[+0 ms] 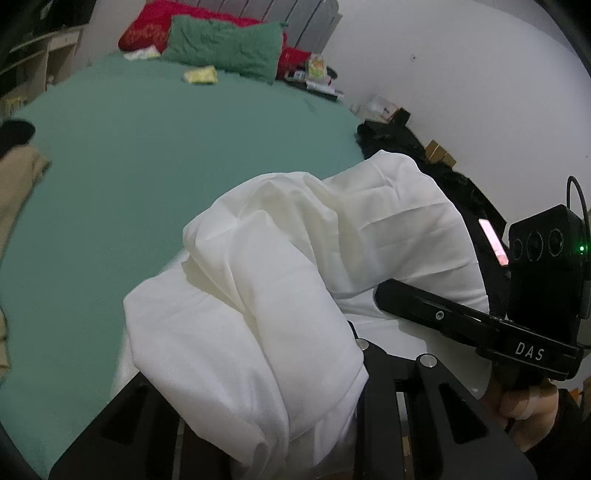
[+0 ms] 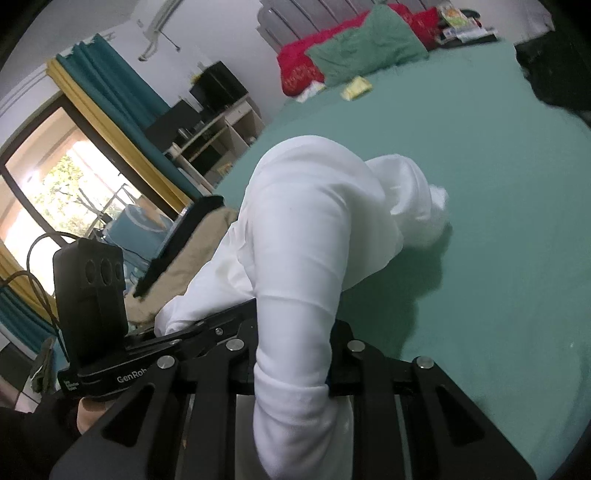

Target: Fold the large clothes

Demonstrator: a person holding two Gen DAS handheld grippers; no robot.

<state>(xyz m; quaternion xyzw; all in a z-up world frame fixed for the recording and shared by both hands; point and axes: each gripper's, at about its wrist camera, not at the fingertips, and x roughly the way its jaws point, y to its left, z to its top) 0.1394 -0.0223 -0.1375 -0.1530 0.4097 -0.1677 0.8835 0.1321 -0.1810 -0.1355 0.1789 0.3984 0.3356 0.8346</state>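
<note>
Bed: the bed (image 1: pixel 155 155) with its green sheet filled most of both views, running from the cameras up toward 12 o'clock in the left wrist view and toward 1 o'clock in the right wrist view (image 2: pixel 480 192).
White garment: the white garment (image 1: pixel 266 288) was bunched and lifted off the sheet near the bed's close edge, draped over both tools; in the right wrist view (image 2: pixel 306 236) its far end drooped to the sheet at about 2 o'clock from the view's centre.
Tan cloth: a tan cloth (image 2: pixel 192 254) with a dark strip across it lay at 9 o'clock of the garment in the right wrist view.
Pillows: a green pillow (image 1: pixel 225 48) leaned on a red pillow (image 1: pixel 147 29) at the head of the bed, at 12 o'clock.
Left hand-held gripper: the left hand-held gripper (image 1: pixel 347 369) was closed on a thick fold of the white garment (the cloth hid the fingertips).
Right hand-held gripper: the right hand-held gripper (image 2: pixel 295 373) was clamped on a rolled band of the same garment, which passed between its fingers and hung below them.
Yellow packet: a small yellow packet (image 1: pixel 201 75) lay on the sheet just in front of the green pillow, at 6 o'clock of it.
</note>
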